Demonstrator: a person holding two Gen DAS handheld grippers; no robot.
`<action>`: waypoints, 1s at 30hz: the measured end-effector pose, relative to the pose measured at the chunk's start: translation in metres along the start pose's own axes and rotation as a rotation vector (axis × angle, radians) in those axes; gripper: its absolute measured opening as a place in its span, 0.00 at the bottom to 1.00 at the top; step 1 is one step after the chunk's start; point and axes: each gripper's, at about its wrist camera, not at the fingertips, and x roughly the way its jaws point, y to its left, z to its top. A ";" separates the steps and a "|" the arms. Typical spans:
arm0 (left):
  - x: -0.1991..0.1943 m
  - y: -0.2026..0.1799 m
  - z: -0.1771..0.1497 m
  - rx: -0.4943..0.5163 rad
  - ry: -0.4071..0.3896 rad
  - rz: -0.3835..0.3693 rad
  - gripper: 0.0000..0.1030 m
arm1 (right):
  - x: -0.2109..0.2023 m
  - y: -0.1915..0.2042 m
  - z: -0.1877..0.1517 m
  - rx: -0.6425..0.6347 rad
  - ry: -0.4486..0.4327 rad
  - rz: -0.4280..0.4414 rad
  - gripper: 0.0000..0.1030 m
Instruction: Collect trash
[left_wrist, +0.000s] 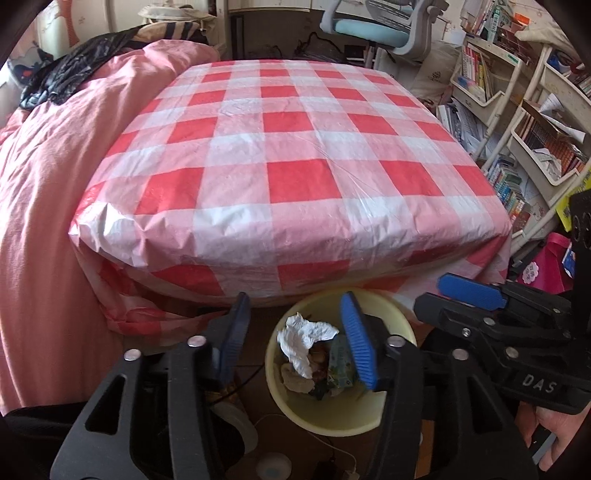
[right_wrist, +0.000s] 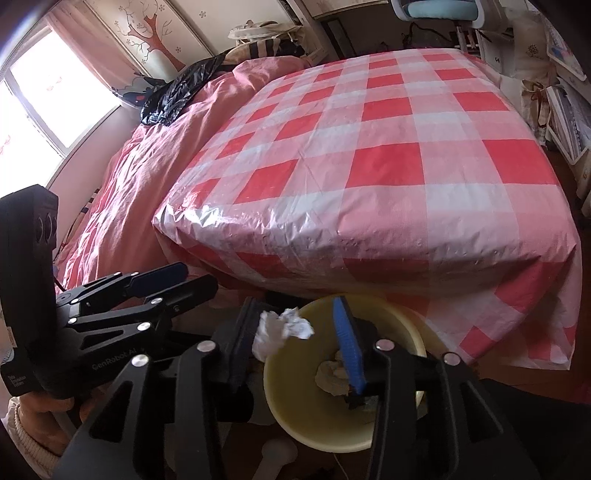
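A pale yellow trash bin (left_wrist: 388, 317) stands on the floor in front of the table; it also shows in the right wrist view (right_wrist: 399, 325). It holds a crumpled white tissue (left_wrist: 306, 341), wrappers and other scraps. My left gripper (left_wrist: 293, 332) is open and empty above the bin's left rim. My right gripper (right_wrist: 295, 332) is open over the bin, with a crumpled white tissue (right_wrist: 280, 330) loose against its left finger at the bin's rim. The right gripper also shows in the left wrist view (left_wrist: 469, 295), to the right of the bin.
A table with a red-and-white checkered plastic cloth (left_wrist: 295, 155) fills the middle. A pink quilt (left_wrist: 44, 192) with a black bag (left_wrist: 66, 74) lies at the left. Shelves of books (left_wrist: 535, 129) stand at the right. An office chair (left_wrist: 376, 29) is behind. Cables lie on the floor.
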 end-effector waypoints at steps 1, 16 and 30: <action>-0.001 0.001 0.002 -0.003 -0.008 0.009 0.57 | -0.002 0.001 0.001 -0.010 -0.014 -0.022 0.55; -0.058 0.041 0.066 -0.113 -0.283 0.139 0.89 | -0.062 0.034 0.055 -0.204 -0.428 -0.393 0.93; -0.067 0.045 0.169 -0.117 -0.440 0.138 0.93 | -0.060 0.056 0.149 -0.352 -0.597 -0.437 0.93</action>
